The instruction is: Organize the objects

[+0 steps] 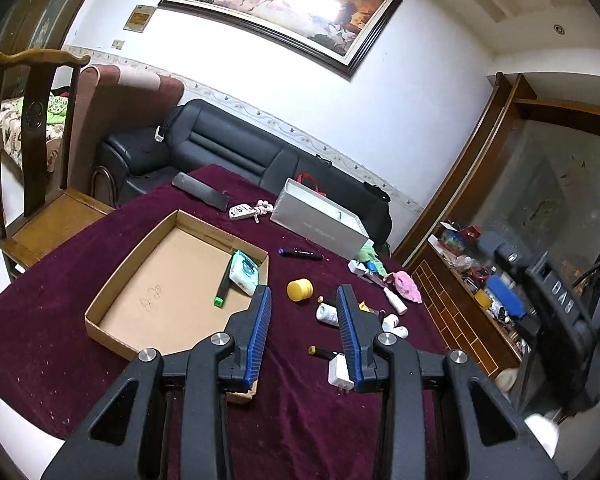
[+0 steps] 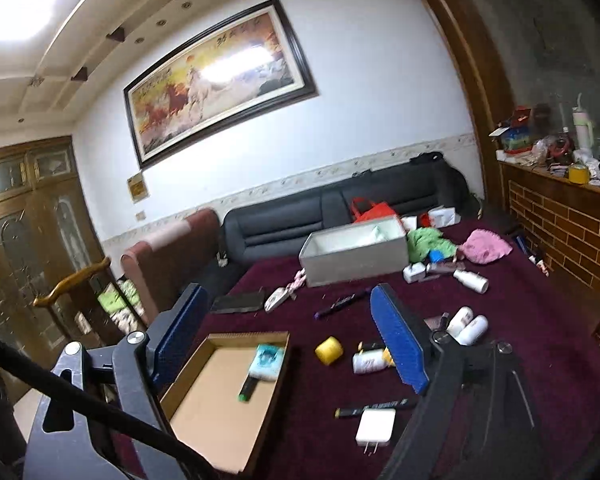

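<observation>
A shallow cardboard tray lies on the maroon table and holds a green-tipped marker and a tissue pack. Loose beside it are a yellow cap, a white bottle, a white charger and a dark pen. My left gripper is open and empty above the tray's right edge. My right gripper is open and empty above the table.
A grey open box stands at the back. A phone, keys, a purple pen, small white bottles and pink cloth lie around. A wooden chair stands left, a brick counter right.
</observation>
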